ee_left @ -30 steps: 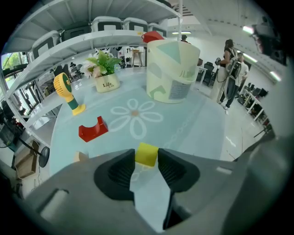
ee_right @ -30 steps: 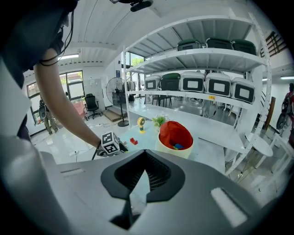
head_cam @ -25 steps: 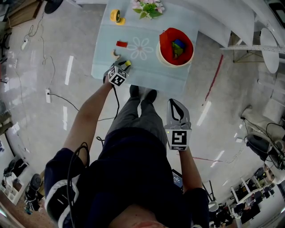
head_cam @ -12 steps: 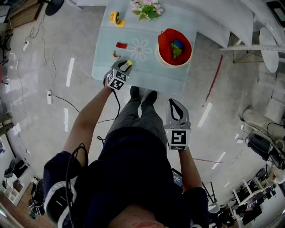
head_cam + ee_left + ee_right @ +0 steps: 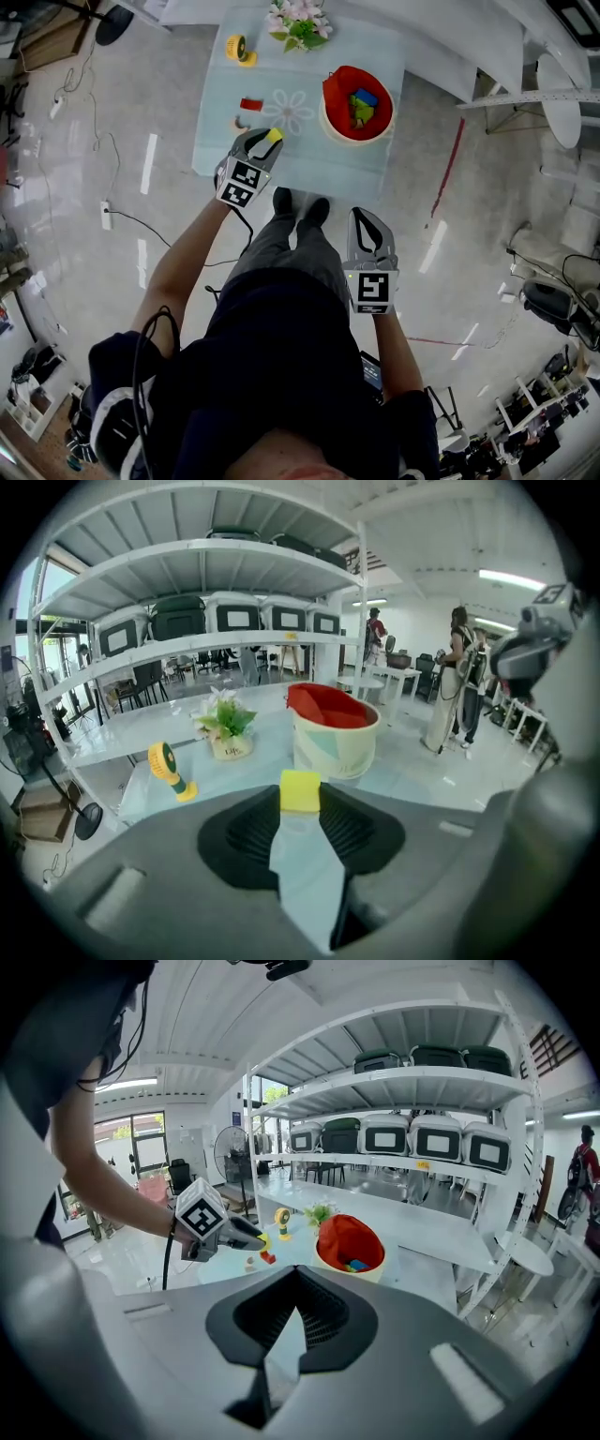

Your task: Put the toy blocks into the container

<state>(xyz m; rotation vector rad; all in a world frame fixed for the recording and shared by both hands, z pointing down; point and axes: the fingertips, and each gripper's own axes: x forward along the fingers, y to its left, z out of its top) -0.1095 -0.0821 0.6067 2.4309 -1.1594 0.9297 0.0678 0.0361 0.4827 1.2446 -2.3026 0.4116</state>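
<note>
The container [image 5: 328,120] stands on the pale table [image 5: 309,161], at two o'clock from the left gripper [image 5: 268,140] and well apart. That gripper's jaws stand narrow, pinching the yellow block [image 5: 300,791] at their tips. The right gripper [image 5: 367,219], at five o'clock, is closed and empty.

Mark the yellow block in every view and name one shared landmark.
Head view: yellow block, upper left of centre.
Left gripper view: centre, pinched between the jaws.
Right gripper view: small, left of centre.
Shared landmark: red-lined container, right of the block in all three.
</note>
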